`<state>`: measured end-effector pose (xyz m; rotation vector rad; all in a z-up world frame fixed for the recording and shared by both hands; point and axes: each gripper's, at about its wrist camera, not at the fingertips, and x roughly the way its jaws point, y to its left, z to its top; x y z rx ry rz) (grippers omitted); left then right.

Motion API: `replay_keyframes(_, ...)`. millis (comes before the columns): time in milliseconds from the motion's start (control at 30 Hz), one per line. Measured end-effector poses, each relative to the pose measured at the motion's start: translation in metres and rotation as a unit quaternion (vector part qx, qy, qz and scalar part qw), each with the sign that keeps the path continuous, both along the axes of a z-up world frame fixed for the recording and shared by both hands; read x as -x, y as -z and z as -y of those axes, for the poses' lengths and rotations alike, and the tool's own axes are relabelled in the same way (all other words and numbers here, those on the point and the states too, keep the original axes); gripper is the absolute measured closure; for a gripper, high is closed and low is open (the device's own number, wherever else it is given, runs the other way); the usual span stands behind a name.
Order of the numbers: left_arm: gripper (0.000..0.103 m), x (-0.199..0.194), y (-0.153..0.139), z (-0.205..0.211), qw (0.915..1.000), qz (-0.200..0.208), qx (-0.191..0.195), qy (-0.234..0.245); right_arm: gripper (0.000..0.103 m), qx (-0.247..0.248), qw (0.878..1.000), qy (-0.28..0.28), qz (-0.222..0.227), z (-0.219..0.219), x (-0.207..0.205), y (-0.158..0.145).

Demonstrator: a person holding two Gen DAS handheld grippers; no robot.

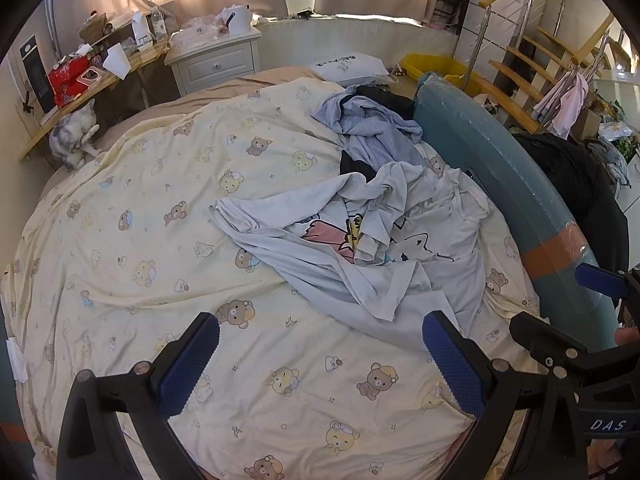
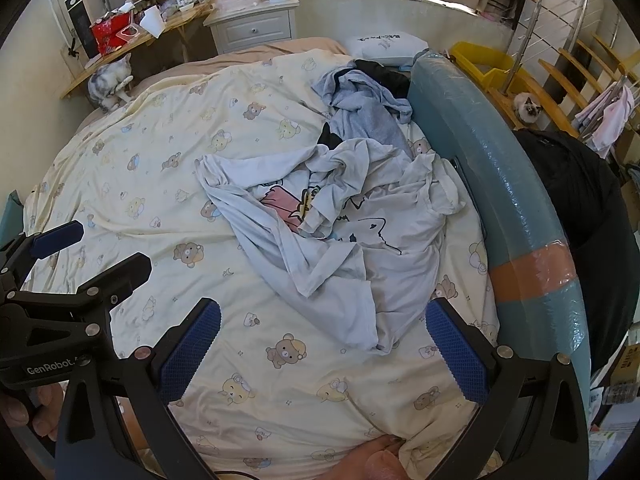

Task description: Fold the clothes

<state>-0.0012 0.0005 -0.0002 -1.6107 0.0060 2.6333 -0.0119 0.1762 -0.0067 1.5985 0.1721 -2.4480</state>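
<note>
Both grippers, left and right, jaws apart, empty. White tee crumpled on bed: soft, light; best held at hem corners.

A grey tabby cat sits at the bed's far left edge beside a cluttered wooden shelf. A white kettle stands on the white nightstand. A second cat (pale, dark-faced) sits by the stairs.
</note>
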Motion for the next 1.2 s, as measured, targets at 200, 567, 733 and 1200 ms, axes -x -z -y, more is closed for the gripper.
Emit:
replay_keyframes(200,0.001,-0.001,0.001,-0.002,1.0000,0.000,0.001,0.001,0.000,-0.001,1.000,0.000,0.001,0.001,-0.001,0.000)
replay_keyframes(567,0.001,0.001,0.003,-0.003,1.0000,0.006,-0.002,0.005,0.000,-0.002,1.000,-0.001,0.004,0.001,-0.001,0.002)
replay_keyframes(733,0.001,0.002,0.002,-0.002,0.9999,0.007,-0.002,0.009,0.000,-0.002,1.000,-0.007,0.004,0.001,0.001,0.003)
replay_keyframes(1200,0.001,-0.002,-0.020,0.084,0.9954,0.068,-0.052,-0.043,0.000,-0.010,0.995,-0.094,-0.017,-0.011,0.034,0.025)
